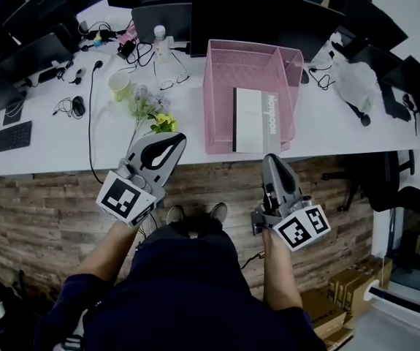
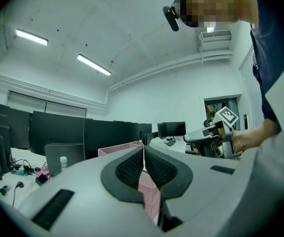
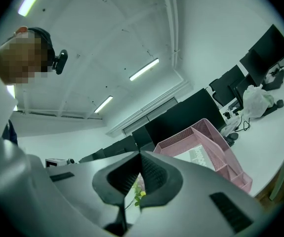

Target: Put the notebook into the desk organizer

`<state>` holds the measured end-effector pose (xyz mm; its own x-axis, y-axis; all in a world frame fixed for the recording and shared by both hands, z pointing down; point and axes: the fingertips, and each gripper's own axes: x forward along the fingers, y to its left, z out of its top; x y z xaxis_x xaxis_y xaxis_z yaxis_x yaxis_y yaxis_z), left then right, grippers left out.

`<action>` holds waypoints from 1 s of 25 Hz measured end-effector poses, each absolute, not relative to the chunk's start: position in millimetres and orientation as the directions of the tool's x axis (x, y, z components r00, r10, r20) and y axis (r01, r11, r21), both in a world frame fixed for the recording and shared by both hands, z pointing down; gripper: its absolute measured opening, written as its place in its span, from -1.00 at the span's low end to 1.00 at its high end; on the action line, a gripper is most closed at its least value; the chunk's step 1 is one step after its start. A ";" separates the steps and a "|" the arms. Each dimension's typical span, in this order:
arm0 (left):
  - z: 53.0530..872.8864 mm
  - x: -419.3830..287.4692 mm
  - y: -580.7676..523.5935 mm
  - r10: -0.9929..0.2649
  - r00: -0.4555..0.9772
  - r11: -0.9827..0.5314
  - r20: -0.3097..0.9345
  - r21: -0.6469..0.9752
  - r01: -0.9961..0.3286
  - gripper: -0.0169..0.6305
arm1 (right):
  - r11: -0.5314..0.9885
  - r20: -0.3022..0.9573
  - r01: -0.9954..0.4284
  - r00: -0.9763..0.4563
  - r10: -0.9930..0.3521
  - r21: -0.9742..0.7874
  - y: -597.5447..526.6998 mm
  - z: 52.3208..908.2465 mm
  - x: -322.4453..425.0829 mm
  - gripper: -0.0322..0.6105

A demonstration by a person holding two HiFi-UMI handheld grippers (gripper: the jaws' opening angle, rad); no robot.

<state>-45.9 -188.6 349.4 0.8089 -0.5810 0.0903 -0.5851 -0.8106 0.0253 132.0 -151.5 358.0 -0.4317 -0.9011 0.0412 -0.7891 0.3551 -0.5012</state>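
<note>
The pink mesh desk organizer stands on the white desk. A white notebook with a grey spine lies inside its right half. Both grippers hang in front of the desk edge, over the wood floor, apart from the organizer. My left gripper is shut with nothing in it, its pads pressed together. My right gripper is also shut and empty, its pads meeting. In the right gripper view the organizer and notebook show beyond the jaws.
Dark monitors line the back of the desk. A bottle, a pale cup, a flower sprig, a keyboard and cables lie left of the organizer. A white plastic bag sits at right. Cardboard boxes stand on the floor.
</note>
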 end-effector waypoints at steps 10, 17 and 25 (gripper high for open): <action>353.0 -45.5 -194.5 -0.584 0.806 -0.807 0.095 0.034 -0.589 -0.84 | 0.363 0.055 -0.790 -0.445 -0.894 -0.495 -158.2 362.5 128.3 -0.89; 352.7 -43.9 -196.1 -0.587 0.804 -0.805 0.098 0.036 -0.592 -0.84 | 0.367 0.059 -0.791 -0.450 -0.891 -0.490 -160.3 363.6 128.3 -0.89; 354.1 -43.6 -198.7 -0.591 0.800 -0.802 0.101 0.035 -0.597 -0.84 | 0.371 0.064 -0.795 -0.454 -0.889 -0.481 -163.6 365.0 129.1 -0.89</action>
